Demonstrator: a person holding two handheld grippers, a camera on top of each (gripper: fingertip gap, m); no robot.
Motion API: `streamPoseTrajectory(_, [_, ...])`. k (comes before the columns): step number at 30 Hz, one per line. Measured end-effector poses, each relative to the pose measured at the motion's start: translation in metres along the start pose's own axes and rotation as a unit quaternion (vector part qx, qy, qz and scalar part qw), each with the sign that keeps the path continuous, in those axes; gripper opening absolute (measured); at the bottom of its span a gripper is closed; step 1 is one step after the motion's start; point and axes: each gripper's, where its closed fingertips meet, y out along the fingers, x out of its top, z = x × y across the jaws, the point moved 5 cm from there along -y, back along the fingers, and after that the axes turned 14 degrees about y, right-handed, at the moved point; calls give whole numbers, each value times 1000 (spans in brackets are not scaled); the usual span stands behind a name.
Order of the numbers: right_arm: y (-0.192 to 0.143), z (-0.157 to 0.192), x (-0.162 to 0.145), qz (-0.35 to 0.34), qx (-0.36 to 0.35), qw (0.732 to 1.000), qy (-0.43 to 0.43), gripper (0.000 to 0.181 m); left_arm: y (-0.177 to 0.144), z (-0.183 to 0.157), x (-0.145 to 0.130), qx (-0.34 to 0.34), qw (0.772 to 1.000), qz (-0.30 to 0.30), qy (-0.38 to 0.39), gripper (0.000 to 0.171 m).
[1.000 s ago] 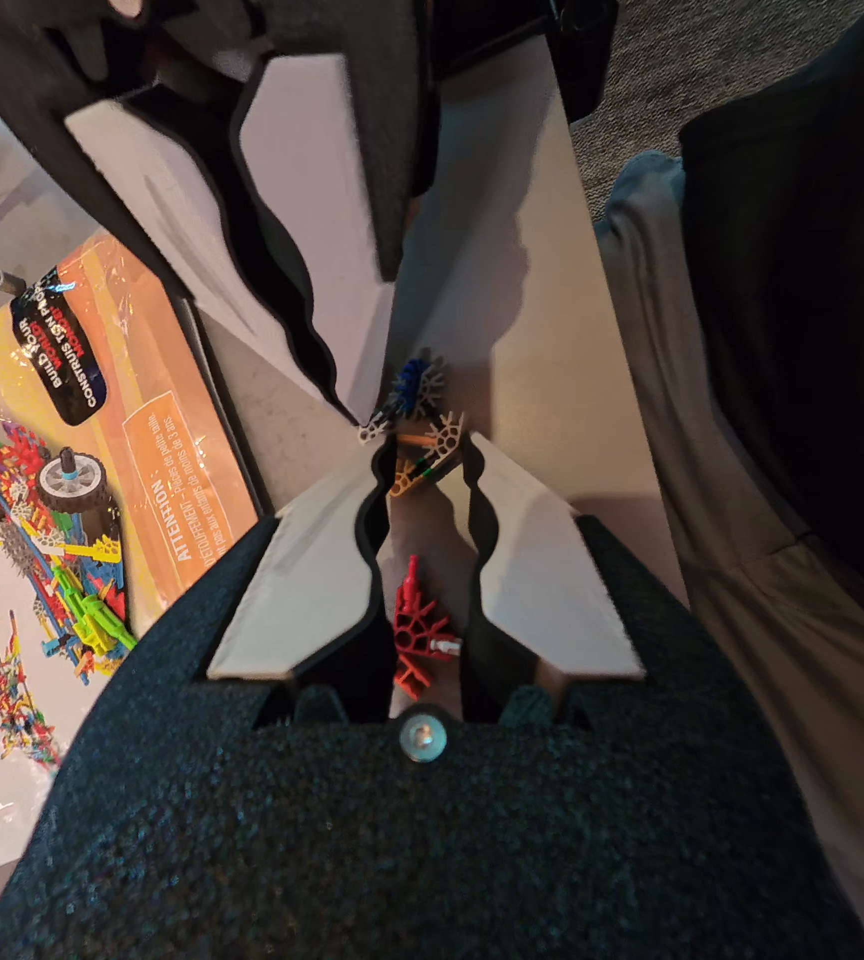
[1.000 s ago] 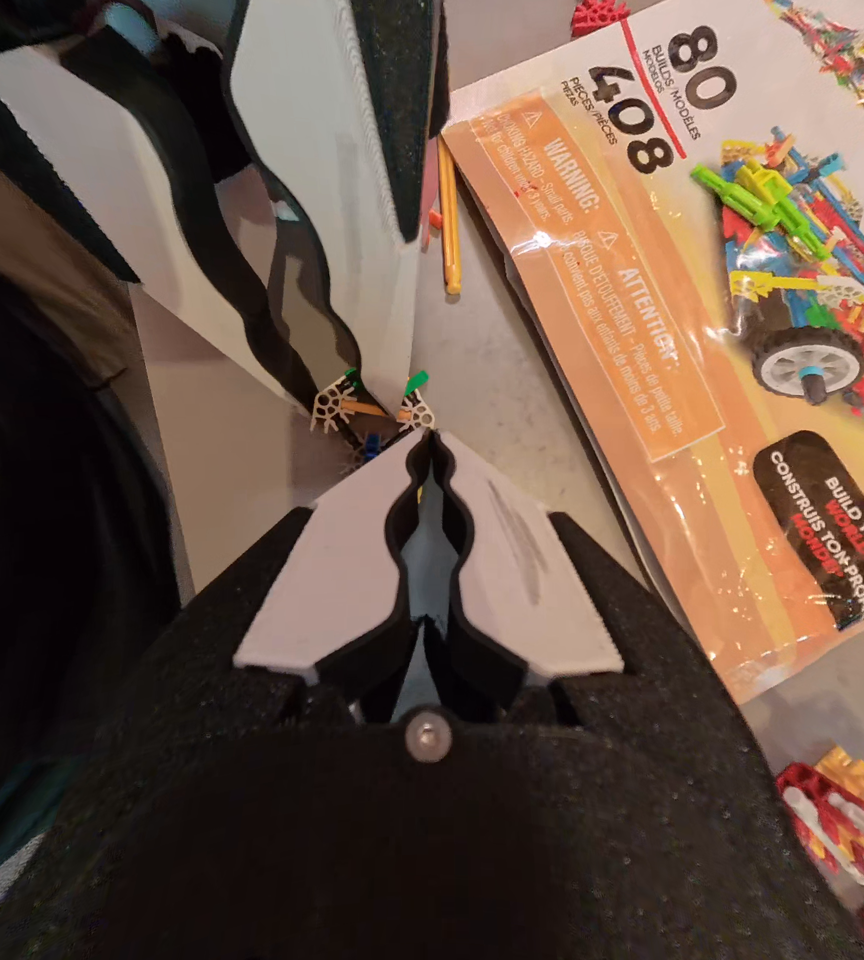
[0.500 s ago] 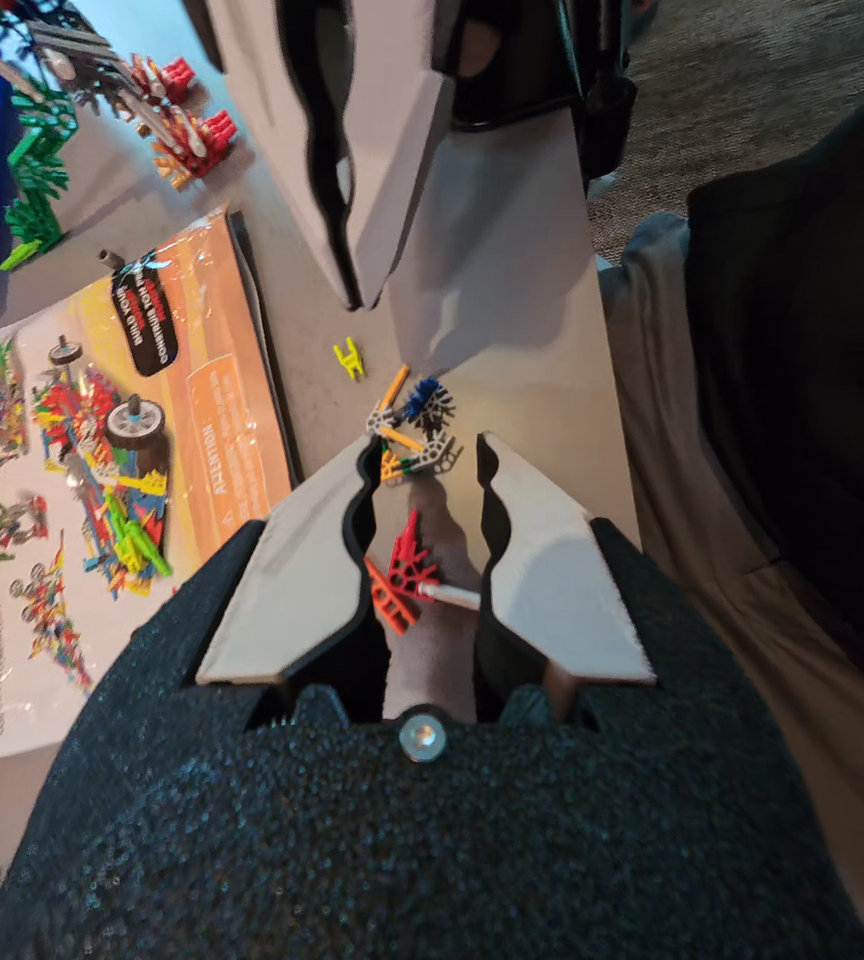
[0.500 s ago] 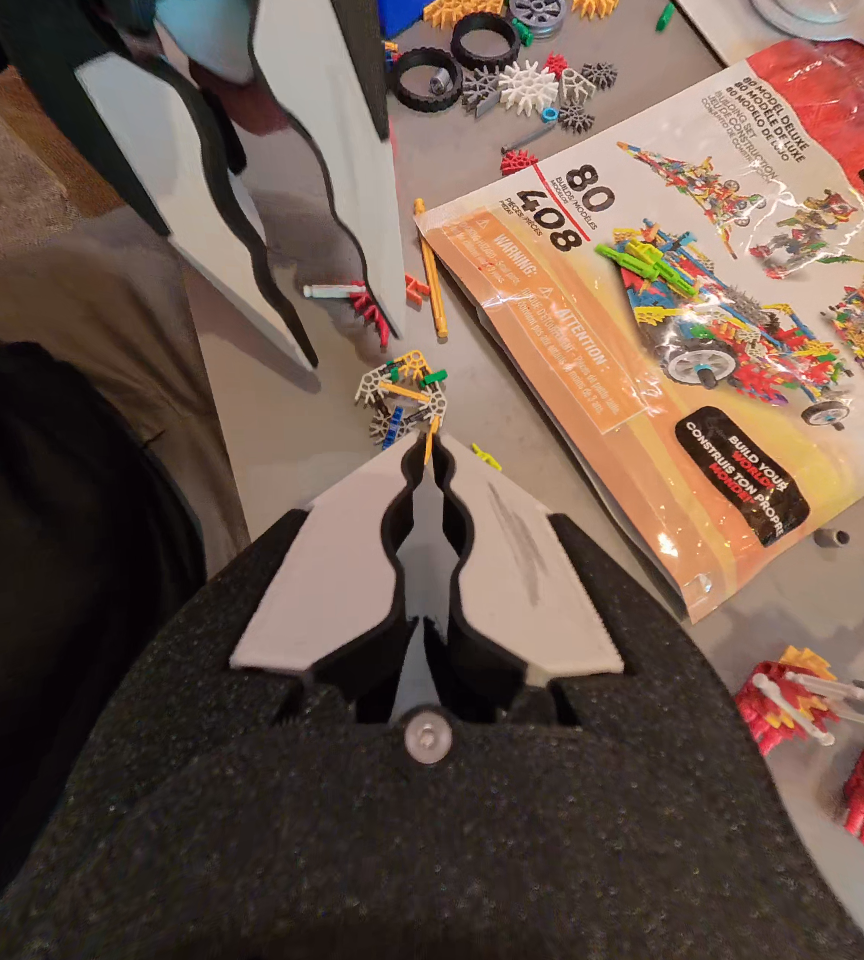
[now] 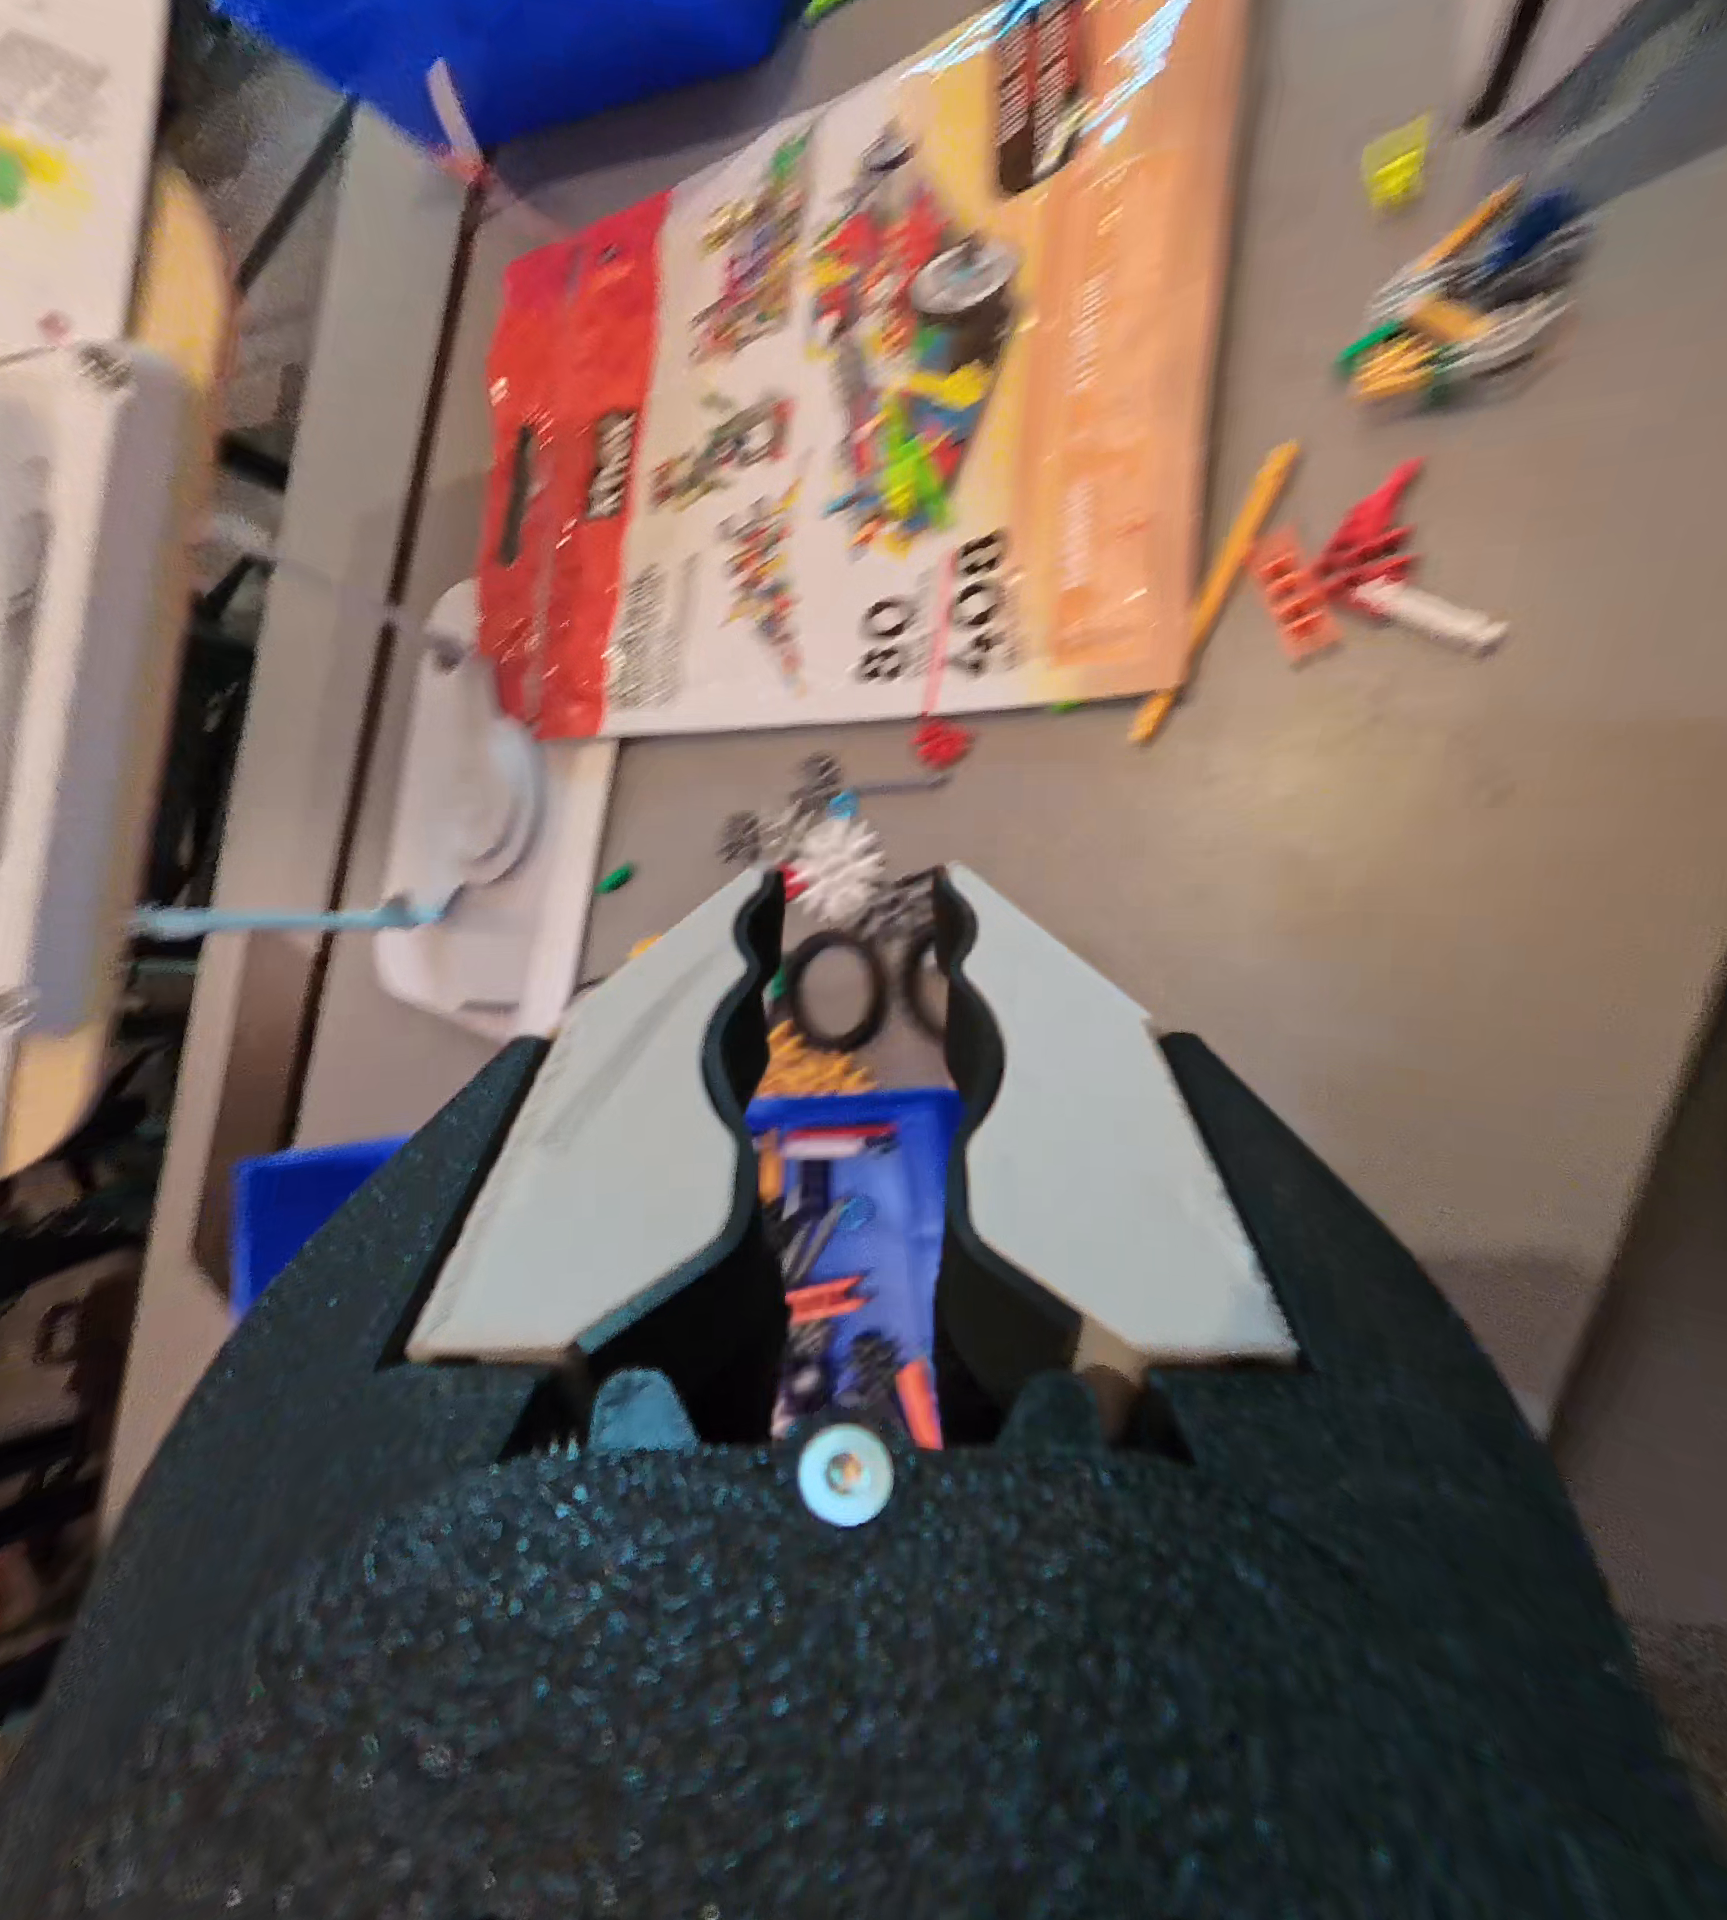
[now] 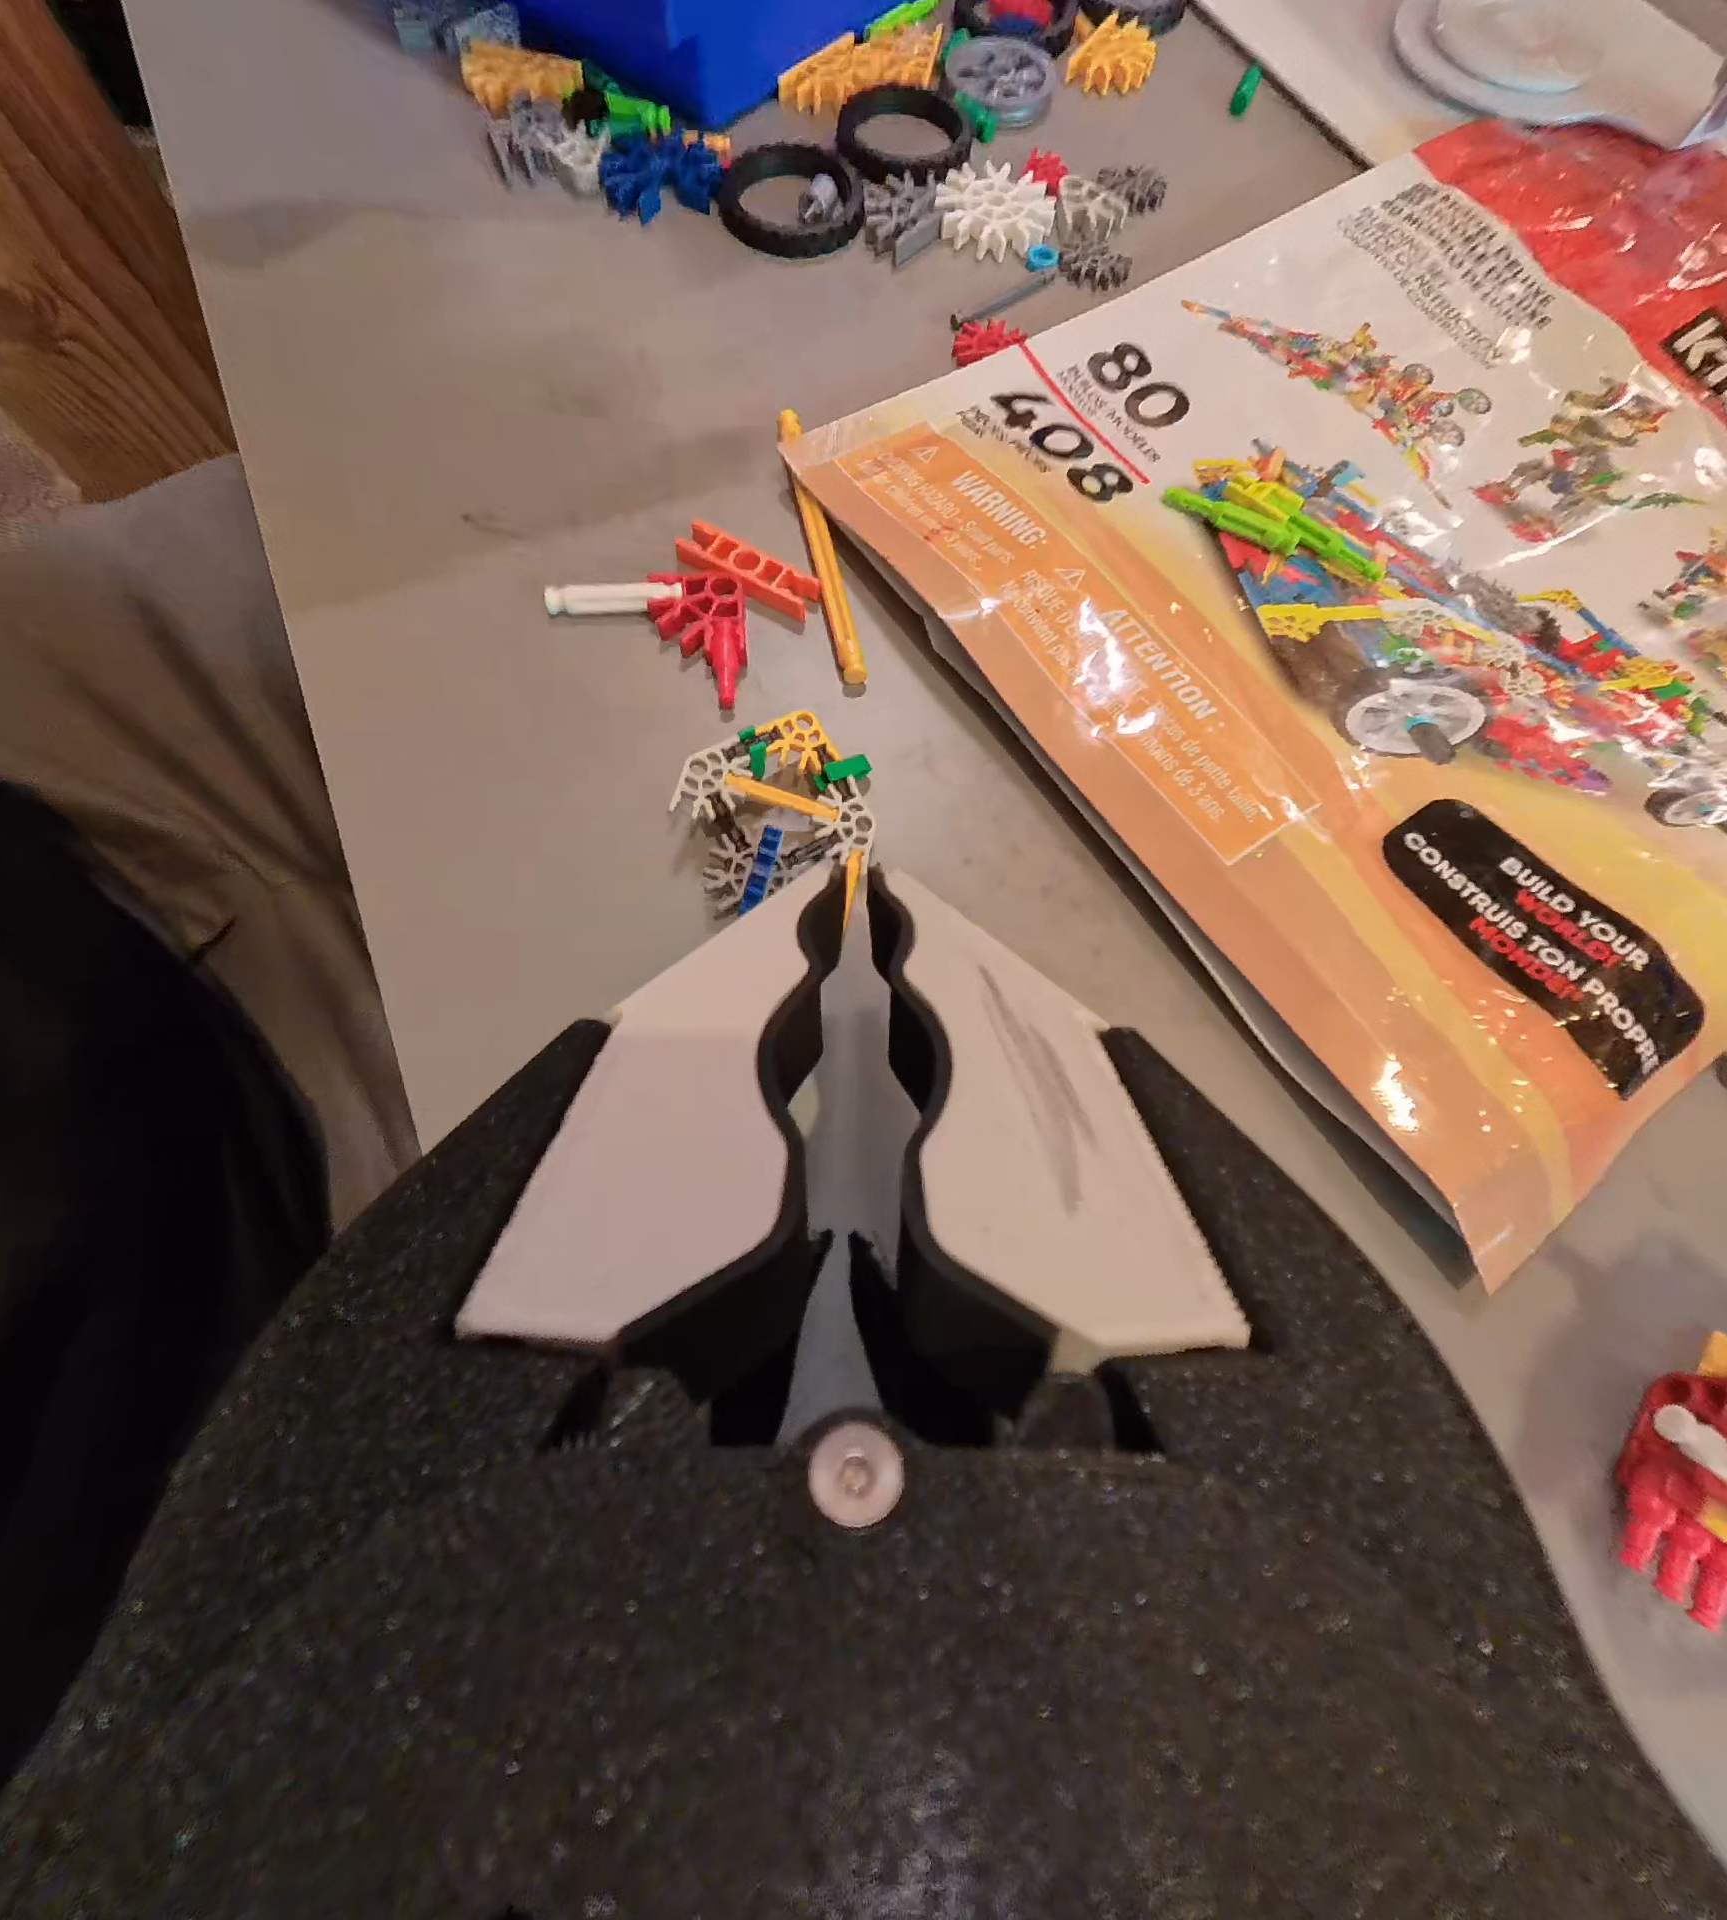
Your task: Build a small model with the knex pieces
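Grey worktop (image 6: 526, 436) is carrying scattered plastic construction-toy pieces, with your trouser leg showing past its near edge. Your right gripper (image 6: 851, 883) is hovering with its fingers nearly closed on a thin yellow rod (image 6: 851, 891); whether they are truly pinching it, I cannot tell. That rod's long axis is running straight ahead along the fingers, pointing into the small ring-shaped assembly of grey connectors and yellow, green and blue rods (image 6: 774, 808) lying just beyond the tips. A glossy orange-and-red printed bag (image 6: 1358, 665) is lying to the right of it. Your left gripper (image 5: 859, 894) is hanging released and empty, well apart from the assembly, above black rubber tyres (image 5: 831, 994) near the blue bin (image 5: 843, 1112).
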Motion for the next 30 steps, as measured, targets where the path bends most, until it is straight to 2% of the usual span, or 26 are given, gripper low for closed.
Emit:
streamPoseTrajectory(3, [1, 0, 0, 1, 6, 1000, 7, 1, -7, 40, -29, 23, 999, 49, -5, 24])
streamPoseTrajectory(8, [2, 0, -2, 13, 9, 1000, 7, 1, -1, 72, -67, 14, 993, 120, 7, 22])
streamPoseTrajectory(11, [1, 1, 2, 7, 14, 1000, 8, 4, 0, 74, -84, 5, 989, 145, -2, 23])
streamPoseTrajectory(15, [4, 6, 22, 0, 13, 1000, -23, 5, -13, 65, -109, 12, 987, 154, -36, 24])
streamPoseTrajectory(20, [16, 8, 33, 9, 16, 999, -51, 5, -18, 57, -161, -3, 978, 196, -70, 22])
streamPoseTrajectory(24, [22, 6, 31, -2, 6, 999, -37, 4, -12, 61, -193, -22, 971, 230, -69, 20])
streamPoseTrajectory(30, [22, 2, 21, -19, 1, 1000, -22, 4, 14, 78, -222, -62, 963, 247, -89, 16])
